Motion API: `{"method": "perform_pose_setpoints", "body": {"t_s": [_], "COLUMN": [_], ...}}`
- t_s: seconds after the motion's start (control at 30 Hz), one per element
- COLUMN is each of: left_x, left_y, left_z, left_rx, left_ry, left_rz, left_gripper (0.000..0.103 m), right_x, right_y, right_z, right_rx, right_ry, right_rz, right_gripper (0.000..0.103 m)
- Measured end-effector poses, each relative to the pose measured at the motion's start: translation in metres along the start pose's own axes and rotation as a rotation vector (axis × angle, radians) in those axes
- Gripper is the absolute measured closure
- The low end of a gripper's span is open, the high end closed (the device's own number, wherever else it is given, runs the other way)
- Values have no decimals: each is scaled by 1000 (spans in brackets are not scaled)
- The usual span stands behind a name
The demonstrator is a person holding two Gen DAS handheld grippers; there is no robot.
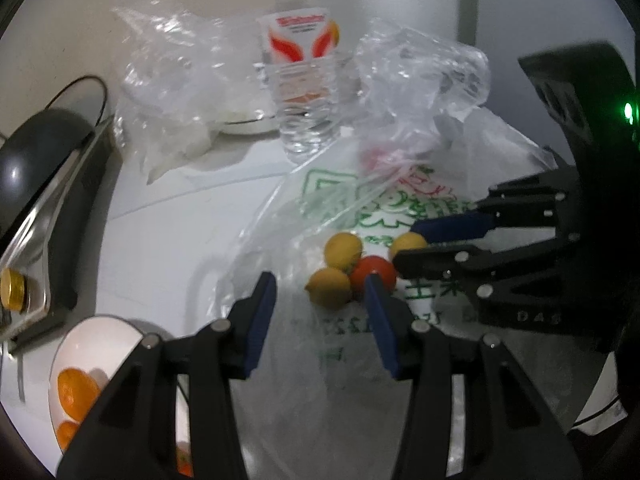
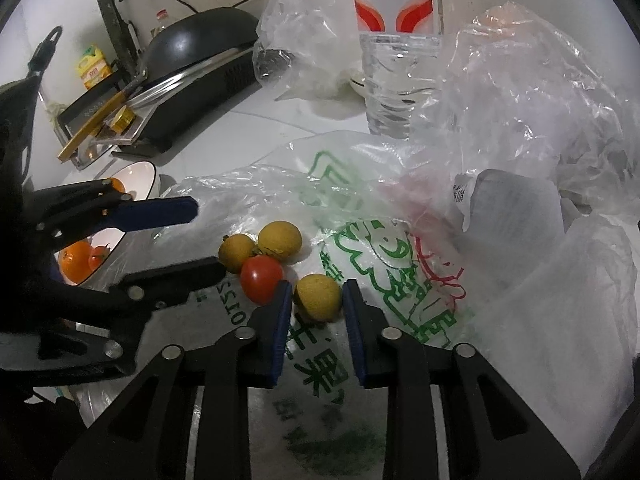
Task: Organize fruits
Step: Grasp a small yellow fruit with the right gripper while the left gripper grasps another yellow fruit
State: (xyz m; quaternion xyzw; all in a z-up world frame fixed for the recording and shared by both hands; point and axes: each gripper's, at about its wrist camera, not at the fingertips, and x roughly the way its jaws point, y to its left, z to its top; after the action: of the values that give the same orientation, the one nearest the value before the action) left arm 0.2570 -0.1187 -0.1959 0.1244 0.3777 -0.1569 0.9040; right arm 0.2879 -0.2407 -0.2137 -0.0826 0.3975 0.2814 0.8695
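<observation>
Three small yellow fruits and a red tomato [image 2: 261, 283] lie on a printed plastic bag [image 2: 384, 248]. In the right wrist view my right gripper [image 2: 314, 304] has its pads on both sides of the nearest yellow fruit [image 2: 318, 296]; the other two [image 2: 279, 238] [image 2: 236, 253] lie beyond. In the left wrist view my left gripper [image 1: 318, 312] is open over the bag, near a yellow fruit [image 1: 330, 291] and the tomato [image 1: 374, 274]. My right gripper [image 1: 416, 245] comes in from the right around a yellow fruit [image 1: 407, 243]. My left gripper [image 2: 200, 236] shows at left, open.
A white bowl [image 2: 138, 176] with oranges and a tomato stands at the left, also in the left wrist view [image 1: 94, 330]. A water bottle [image 2: 394, 48], crumpled clear bags [image 2: 528, 92] and a dark pan on a cooker [image 2: 192, 52] stand behind.
</observation>
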Motion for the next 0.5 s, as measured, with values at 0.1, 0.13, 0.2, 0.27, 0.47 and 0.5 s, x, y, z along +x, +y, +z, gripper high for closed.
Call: {"method": "perform_pose_setpoints", "body": {"t_s": [0.1,0.13,0.2,0.27,0.47,0.5], "left_x": [6,8,12,18,28,30], "left_y": [-6,-8,-12,-15,-24,-25], "left_z": [-1,-1,-2,-2,1,2], "left_rx": [49,62,92,108,156,162], "left_ry": [13,18,29,44,51,51], "left_rz": [18,22,35,47,44,42], "left_gripper": [57,57,57,61,67,68], "right_x": [-2,-3,-6,-7,-11,-12], "right_y": [-2,-3,-5,-6,-15,-16], "right_z": [-1,-1,-1,-2,-3,-3], "right_rx": [4,6,8,8,30,33], "right_ry": [-9,-13,-18,-21,-34,-37], "right_rz": [-1,-2,-3,-5,-15,-15], "right_gripper": [76,76,76,76,76,76]}}
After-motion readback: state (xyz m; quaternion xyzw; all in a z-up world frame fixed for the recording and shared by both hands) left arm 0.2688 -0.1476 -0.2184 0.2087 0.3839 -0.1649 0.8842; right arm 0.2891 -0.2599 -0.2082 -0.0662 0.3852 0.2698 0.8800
